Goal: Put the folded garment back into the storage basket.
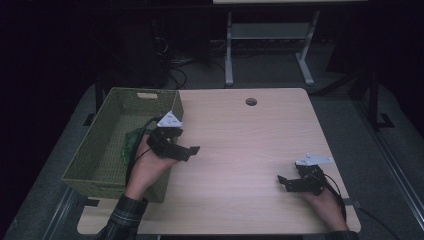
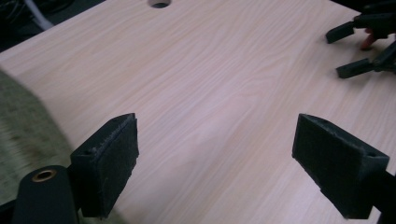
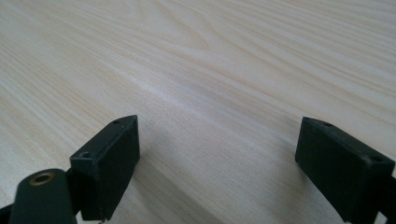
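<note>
Work looks nearly done, judging by the layout: the green item [image 1: 131,141] already lies in the basket [image 1: 95,160] at the desk's [image 1: 250,145] left edge, and nothing else sits on the wood. The left hand-held gripper [image 1: 187,151] hangs released and empty just right of the basket. The right hand-held gripper [image 1: 284,181], also spread wide with nothing between its jaws, rests low near the desk's right front.

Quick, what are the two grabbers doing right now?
Left gripper: open, holding nothing.
Right gripper: open, holding nothing.
</note>
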`<state>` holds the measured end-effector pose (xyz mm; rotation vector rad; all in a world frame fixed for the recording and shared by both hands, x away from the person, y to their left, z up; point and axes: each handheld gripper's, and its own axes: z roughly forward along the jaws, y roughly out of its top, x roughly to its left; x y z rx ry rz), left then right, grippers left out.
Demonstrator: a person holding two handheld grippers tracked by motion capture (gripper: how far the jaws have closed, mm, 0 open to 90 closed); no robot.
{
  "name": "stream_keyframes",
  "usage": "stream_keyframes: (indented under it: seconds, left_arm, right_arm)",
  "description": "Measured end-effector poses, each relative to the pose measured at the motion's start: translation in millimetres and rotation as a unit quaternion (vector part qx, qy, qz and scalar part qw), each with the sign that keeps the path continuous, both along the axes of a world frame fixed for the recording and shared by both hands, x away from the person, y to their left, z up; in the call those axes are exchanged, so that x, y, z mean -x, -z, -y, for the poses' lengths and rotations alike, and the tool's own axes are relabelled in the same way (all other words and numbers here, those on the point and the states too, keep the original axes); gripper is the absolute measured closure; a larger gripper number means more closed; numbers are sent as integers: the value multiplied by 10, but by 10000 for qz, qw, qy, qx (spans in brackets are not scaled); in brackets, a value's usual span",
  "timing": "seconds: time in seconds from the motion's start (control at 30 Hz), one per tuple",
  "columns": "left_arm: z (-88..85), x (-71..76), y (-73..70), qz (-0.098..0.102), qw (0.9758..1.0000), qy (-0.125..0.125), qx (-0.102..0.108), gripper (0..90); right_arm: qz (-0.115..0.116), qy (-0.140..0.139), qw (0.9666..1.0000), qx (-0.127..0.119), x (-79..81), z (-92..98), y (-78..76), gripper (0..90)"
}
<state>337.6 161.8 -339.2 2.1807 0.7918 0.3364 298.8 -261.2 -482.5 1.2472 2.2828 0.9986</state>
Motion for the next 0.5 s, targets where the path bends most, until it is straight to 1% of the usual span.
stream_keyframes:
  seconds: [0.03,0.07,0.1,0.13,0.17,0.2,0.23,0.3,0.33,0.37,0.4,0.43,0.47,0.5]
  left_arm:
    - [48,16,34,-25,10000,62,-9,139]
    - [48,16,34,-25,10000,62,-9,140]
    - [140,44,114,-11,9999,162,-11,139]
    - [140,44,114,-11,9999,162,-11,139]
    - [224,72,203,-44,9998,215,22,139]
    - [224,72,203,-44,9998,215,22,139]
    - [292,98,290,-21,9996,277,42,139]
    - [355,130,390,-57,9994,327,77,139]
    - [355,130,390,-57,9994,327,77,139]
    - [419,164,511,-62,9990,424,78,139]
    - [419,164,511,-62,9990,424,78,139]
    - [466,191,609,-48,9989,468,62,139]
    - [466,191,609,-48,9989,468,62,139]
    - [504,206,730,-59,9988,485,60,139]
  right_arm:
    - [1,0,10000,-1,0,0,0,133]
    - [1,0,10000,-1,0,0,0,133]
    - [-1,-1,10000,1,0,0,0,133]
    - [-1,-1,10000,1,0,0,0,133]
    - [-3,0,10000,1,0,0,0,133]
    - [-3,0,10000,1,0,0,0,133]
    - [-4,0,10000,1,0,0,0,133]
    - [-5,0,10000,1,0,0,0,133]
    - [-5,0,10000,1,0,0,0,133]
    - [-4,-1,10000,3,0,0,0,133]
    - [-4,-1,10000,3,0,0,0,133]
    - [-3,-2,10000,3,0,0,0,133]
    - [-3,-2,10000,4,0,1,0,133]
    - [-4,-2,10000,2,0,0,0,133]
